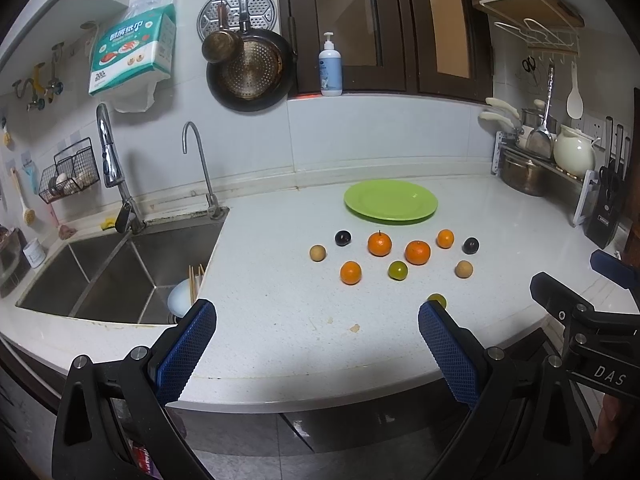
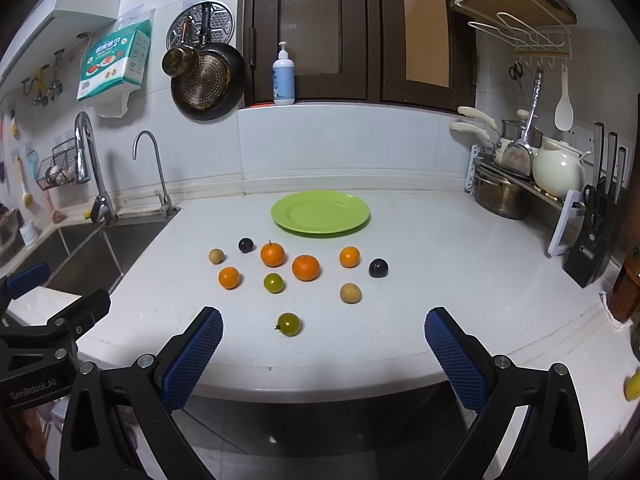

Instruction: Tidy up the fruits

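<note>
progress: nothing placed yet; plate (image 2: 320, 213) bare, every fruit loose on the desk (image 2: 440, 280)
left to do: all ten fruits, judged
fruits: four oranges (image 2: 306, 268), two dark plums (image 2: 378, 268), two tan ones (image 2: 350, 293), two green ones (image 2: 289, 324), clustered mid-desk between plate and front edge
nearest: green one, close to the front edge
plate: toward the back edge, flat
axis: fruits round, no long axis; orange (image 2: 273, 254) stem up
left tongs (image 1: 318, 340): spread, empty
right tongs (image 2: 324, 340): spread, empty
</note>
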A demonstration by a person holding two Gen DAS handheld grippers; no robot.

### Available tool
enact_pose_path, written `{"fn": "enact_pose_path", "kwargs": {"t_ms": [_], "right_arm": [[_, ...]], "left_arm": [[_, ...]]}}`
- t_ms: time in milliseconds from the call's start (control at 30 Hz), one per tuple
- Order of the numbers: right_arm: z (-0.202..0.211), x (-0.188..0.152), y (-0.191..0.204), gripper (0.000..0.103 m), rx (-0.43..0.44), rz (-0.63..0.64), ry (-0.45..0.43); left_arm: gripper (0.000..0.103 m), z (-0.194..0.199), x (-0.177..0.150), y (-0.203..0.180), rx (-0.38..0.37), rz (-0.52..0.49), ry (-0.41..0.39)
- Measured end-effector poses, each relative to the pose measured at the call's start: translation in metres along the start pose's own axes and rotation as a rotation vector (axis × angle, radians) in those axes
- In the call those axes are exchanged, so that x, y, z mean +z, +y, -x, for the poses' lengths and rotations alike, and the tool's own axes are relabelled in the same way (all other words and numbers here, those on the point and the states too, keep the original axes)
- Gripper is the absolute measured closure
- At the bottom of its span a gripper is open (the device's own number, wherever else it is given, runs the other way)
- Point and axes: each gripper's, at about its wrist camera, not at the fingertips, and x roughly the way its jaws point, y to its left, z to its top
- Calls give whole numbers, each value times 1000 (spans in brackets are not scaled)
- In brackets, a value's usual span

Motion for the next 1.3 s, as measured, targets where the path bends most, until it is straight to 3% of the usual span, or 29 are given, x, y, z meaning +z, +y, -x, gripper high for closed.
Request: {"fn": "enact_pose_path", "kwargs": {"t_ms": [733,933,1300], "right_arm": [[-17,0,-1,1,15,15,33],[-29,0,0,1,53,-5,40],[-59,-1,8,3,108,-6,65]], "left_arm": [[0,-18,3,-2,6,-7,19],[0,-31,3,-6,9,-16,33],[12,-71,13,-4,-44,-49,40]]}}
